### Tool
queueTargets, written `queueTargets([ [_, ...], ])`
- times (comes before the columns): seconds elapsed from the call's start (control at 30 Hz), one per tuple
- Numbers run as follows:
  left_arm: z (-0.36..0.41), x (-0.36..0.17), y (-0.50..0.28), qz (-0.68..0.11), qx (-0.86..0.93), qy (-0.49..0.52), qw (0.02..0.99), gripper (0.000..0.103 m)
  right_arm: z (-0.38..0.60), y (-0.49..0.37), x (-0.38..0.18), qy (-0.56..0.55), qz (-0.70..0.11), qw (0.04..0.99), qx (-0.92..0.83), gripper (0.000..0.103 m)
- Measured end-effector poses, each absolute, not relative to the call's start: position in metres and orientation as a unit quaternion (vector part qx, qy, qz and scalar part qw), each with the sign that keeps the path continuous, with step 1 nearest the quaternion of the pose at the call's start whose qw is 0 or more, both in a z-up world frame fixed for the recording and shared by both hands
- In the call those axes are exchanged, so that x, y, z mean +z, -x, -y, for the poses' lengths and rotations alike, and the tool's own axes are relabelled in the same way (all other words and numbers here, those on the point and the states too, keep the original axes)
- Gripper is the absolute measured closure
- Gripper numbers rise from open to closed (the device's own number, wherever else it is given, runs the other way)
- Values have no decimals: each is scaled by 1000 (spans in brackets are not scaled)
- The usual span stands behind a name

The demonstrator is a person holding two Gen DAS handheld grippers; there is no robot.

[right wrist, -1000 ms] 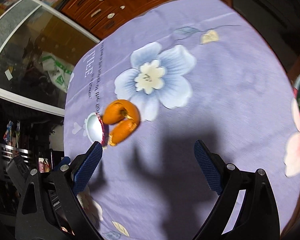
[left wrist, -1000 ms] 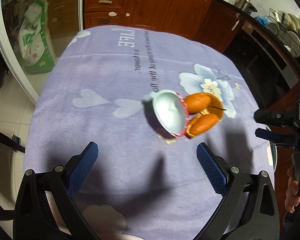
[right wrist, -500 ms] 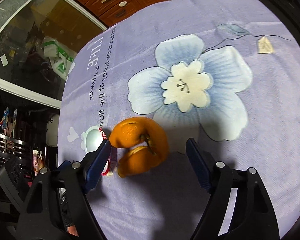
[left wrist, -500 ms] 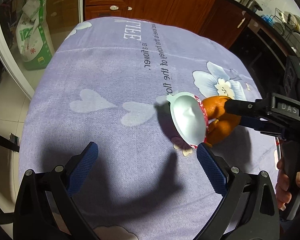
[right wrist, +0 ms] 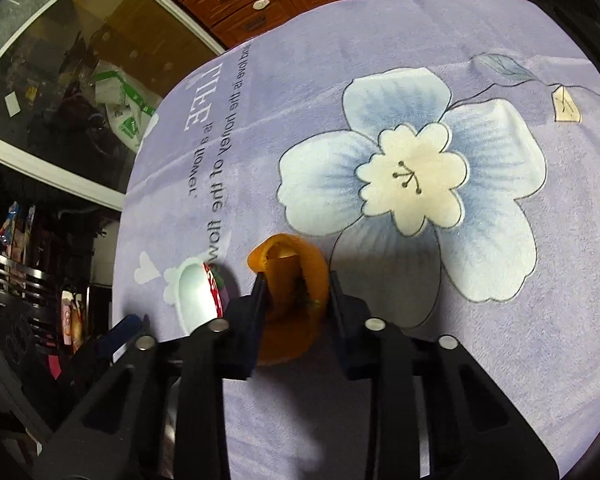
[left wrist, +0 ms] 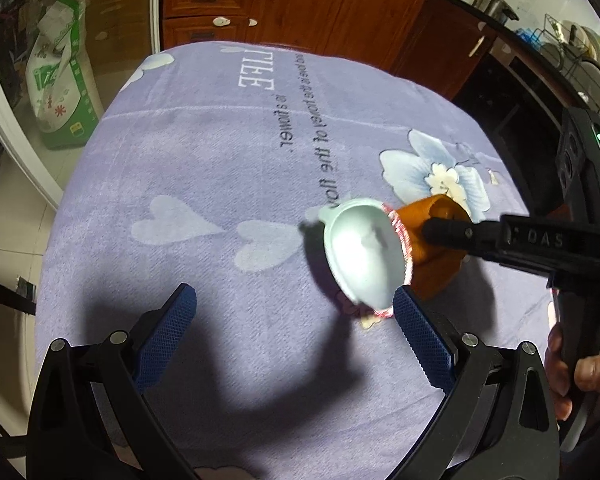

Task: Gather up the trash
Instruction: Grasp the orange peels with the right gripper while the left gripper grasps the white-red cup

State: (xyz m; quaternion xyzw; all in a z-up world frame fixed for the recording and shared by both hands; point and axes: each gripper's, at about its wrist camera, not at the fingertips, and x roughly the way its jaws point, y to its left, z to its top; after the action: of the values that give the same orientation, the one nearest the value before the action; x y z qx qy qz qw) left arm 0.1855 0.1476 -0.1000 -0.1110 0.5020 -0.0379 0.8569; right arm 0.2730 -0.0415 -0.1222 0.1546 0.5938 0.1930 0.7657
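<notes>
On the purple flowered tablecloth (left wrist: 220, 152) lies a white plastic cup (left wrist: 364, 256) with a red rim, tipped on its side. Right behind it sits a curled orange peel (left wrist: 436, 248). My left gripper (left wrist: 296, 320) hangs open just in front of the cup, and its right pad is close to the cup's rim. In the right wrist view, my right gripper (right wrist: 296, 292) has the orange peel (right wrist: 288, 268) between its fingers. Its jaws are closing, and both pads press the folded peel. The cup (right wrist: 196, 296) lies just left of it.
A small cream paper scrap (right wrist: 566, 104) lies near the far right edge of the cloth. Wooden cabinets (left wrist: 300, 4) stand beyond the table, with a green and white bag (left wrist: 60, 80) behind glass at the left. A hand (left wrist: 580, 376) holds the right gripper's handle.
My right gripper has come in over the orange peel and narrowed its jaws from wide to tight on it, folding the peel. My left gripper has edged closer to the cup, still open.
</notes>
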Motion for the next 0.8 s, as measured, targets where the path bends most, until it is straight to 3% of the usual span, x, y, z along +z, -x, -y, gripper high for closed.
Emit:
queueTargets([
  [0.23, -140, -103, -200, -503, -42, 112, 856, 8, 74, -271, -106, -171, -581, 777, 174, 80],
  [0.4, -130, -106, -208, -512, -48, 101, 852, 33, 94, -265, -104, -184, -579, 777, 164, 80],
  [0.63, -113, -109, -213, -518, -52, 90, 849, 38, 111, -261, -102, -187, -575, 781, 155, 79],
  [0.73, -106, -110, -215, -516, -42, 75, 852, 56, 117, -261, -103, -188, -576, 781, 152, 79],
  [0.8, -103, -110, -216, -515, -40, 72, 853, 86, 121, -259, -104, -190, -576, 781, 149, 79],
])
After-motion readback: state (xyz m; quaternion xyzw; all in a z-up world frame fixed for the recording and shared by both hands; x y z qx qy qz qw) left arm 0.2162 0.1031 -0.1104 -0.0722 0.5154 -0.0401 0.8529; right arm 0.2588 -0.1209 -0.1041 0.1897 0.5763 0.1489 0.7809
